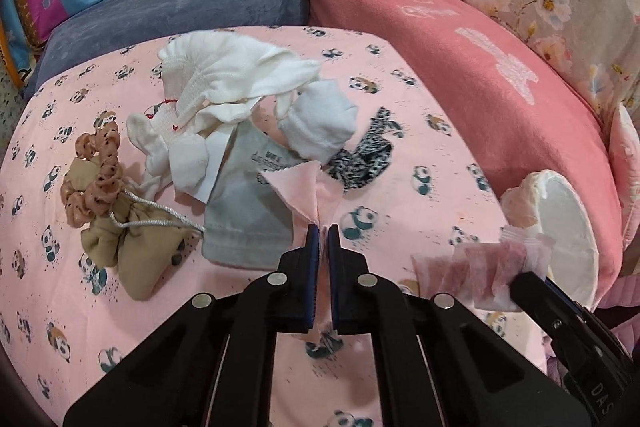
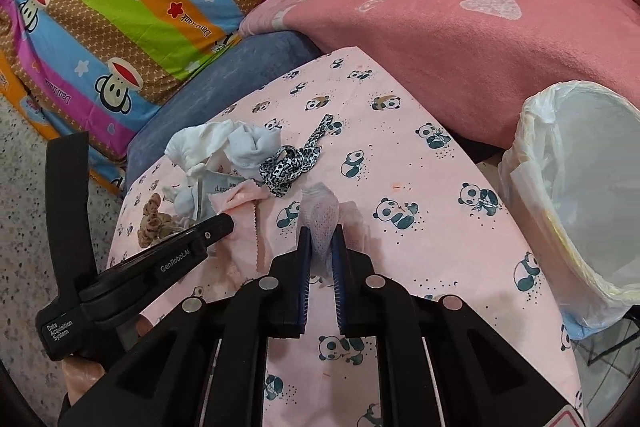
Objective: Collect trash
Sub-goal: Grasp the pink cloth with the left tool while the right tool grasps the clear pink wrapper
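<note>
Left wrist view: the left gripper [image 1: 323, 229] fingers are pinching a pink zigzag-edged fabric scrap [image 1: 298, 189] on the panda-print pink sheet [image 1: 400, 163]; the right gripper [image 2: 321, 229] fingers are gripping a crumpled pinkish tissue [image 2: 320, 213] near the white-lined trash bin [image 2: 576, 187].

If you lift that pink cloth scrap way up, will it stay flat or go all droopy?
Probably droopy: the pink scrap already folds and bunches where the left gripper pinches it. It looks thin with a zigzag-cut edge, so likely very light. It probably won't slip, since the jaws are shut tight on it.
</note>
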Motion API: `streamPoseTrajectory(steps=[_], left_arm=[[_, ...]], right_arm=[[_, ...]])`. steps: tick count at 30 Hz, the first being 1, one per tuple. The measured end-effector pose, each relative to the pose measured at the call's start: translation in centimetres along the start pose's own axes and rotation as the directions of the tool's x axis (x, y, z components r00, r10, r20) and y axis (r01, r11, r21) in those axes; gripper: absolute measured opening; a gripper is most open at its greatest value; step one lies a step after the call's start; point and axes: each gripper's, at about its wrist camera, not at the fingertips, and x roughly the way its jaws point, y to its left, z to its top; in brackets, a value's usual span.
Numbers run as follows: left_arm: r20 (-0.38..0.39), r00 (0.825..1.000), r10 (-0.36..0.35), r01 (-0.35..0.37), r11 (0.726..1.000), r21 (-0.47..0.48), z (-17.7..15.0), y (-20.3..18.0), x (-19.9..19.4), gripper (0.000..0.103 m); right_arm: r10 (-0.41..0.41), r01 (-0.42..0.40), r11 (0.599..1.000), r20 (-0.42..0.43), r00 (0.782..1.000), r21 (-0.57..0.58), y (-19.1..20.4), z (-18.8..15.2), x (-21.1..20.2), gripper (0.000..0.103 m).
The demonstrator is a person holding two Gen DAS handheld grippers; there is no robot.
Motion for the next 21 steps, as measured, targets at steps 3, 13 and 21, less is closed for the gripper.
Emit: streamPoseTrajectory(steps=[3,13,21], left_arm=[[0.019,1.0,-0.016,0.015,1.0,0.014,-0.3,-1.3,-1.5,0.005],[0.074,0.995,-0.072,0.064,0.993,0.101,-1.4,-6.9,-5.6,0.005],[0.098,0.989,-0.107,0.09,0.981,0.171,-2.1,-10.6,-7.3,0.005]], right_arm=[[0.005,-0.005,1.0,0.027,1.0,0.002,-0.1,0.0,-1.7,0.011],[0.001,-0.004,1.0,0.121,0.993,0.021,-1.7,-0.2,-7.7,0.011],[-0.028,0.019,0.998,0.17,0.985,0.058,-4.5,-0.2,-11.4,0.007]])
